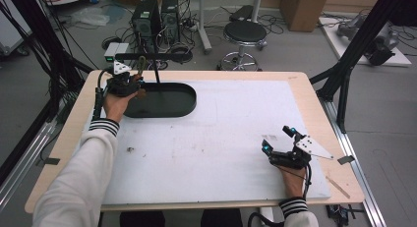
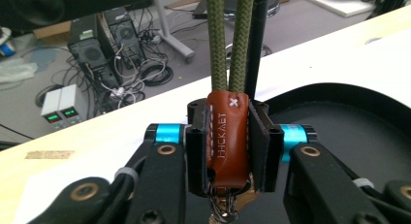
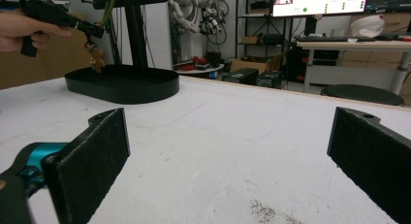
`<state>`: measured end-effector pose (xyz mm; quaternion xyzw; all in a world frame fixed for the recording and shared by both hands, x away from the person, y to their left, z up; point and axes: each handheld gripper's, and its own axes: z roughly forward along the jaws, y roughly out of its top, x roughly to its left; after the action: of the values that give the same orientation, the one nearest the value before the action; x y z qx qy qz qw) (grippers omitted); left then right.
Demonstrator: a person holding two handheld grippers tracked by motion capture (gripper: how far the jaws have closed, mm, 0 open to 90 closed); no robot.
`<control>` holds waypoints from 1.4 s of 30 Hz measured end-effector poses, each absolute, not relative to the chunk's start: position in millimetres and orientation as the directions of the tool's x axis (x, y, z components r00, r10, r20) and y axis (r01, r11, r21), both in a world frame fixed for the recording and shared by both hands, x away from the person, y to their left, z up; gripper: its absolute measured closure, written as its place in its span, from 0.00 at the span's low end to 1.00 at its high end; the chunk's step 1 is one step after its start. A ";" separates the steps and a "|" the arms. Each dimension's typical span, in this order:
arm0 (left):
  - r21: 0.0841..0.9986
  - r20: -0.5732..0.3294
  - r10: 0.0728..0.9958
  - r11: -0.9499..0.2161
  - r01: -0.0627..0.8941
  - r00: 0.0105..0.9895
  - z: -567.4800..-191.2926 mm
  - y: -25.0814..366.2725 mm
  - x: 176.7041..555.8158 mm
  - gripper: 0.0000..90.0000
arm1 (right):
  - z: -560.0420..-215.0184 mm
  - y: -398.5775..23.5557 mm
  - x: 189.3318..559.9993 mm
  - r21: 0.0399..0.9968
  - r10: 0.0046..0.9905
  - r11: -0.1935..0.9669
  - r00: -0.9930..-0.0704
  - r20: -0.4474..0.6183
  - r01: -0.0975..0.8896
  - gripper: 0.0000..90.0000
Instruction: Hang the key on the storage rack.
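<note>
leather tab (image 2: pixel 228 136): reddish brown, white stitching, pale stamped lettering
cord (image 2: pixel 230 40): olive green, braided
tray (image 1: pixel 169 106): black
stand post (image 2: pixel 258 40): black
table mat (image 1: pixel 221 138): white
table edge (image 1: pixel 314 97): pale wood
sleeve cuff (image 1: pixel 103 126): white with black stripes
gripper pads (image 3: pixel 94 168): black, with cyan joints

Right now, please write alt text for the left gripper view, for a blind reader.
The left gripper is shut on a brown leather tag hanging from a green cord loop. Behind it lie a black oval tray and the table.
</note>
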<state>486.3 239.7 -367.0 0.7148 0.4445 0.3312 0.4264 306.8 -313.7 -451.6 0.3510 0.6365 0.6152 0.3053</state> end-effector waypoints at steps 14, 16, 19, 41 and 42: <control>0.957 -0.010 0.816 -0.160 0.241 0.578 -359.3 268.5 409.1 0.02 | -451.5 -311.1 306.3 0.998 0.826 0.022 -0.564 0.019 0.067 0.00; 0.967 -0.003 0.803 -0.151 0.207 0.596 -361.0 273.2 391.3 0.02 | -451.4 -311.1 306.6 0.998 0.825 0.028 -0.564 0.012 0.062 0.00; 0.975 0.007 0.788 -0.143 0.171 0.616 -367.8 277.9 370.1 0.02 | -451.5 -311.5 306.4 0.997 0.824 0.022 -0.566 0.021 0.068 0.00; 1.000 -0.025 0.767 0.014 0.023 0.641 -445.6 292.7 277.9 0.02 | -451.5 -310.4 306.1 0.997 0.826 0.027 -0.563 0.015 0.067 0.01; 1.000 -0.024 0.766 0.016 0.020 0.643 -447.8 292.7 276.9 0.02 | -451.5 -310.4 306.1 0.997 0.827 0.031 -0.563 0.011 0.066 0.01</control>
<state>276.9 292.7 -447.8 0.6388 0.3074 0.2902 0.6429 306.1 -310.4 -451.5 0.3457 0.6453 0.6041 0.3148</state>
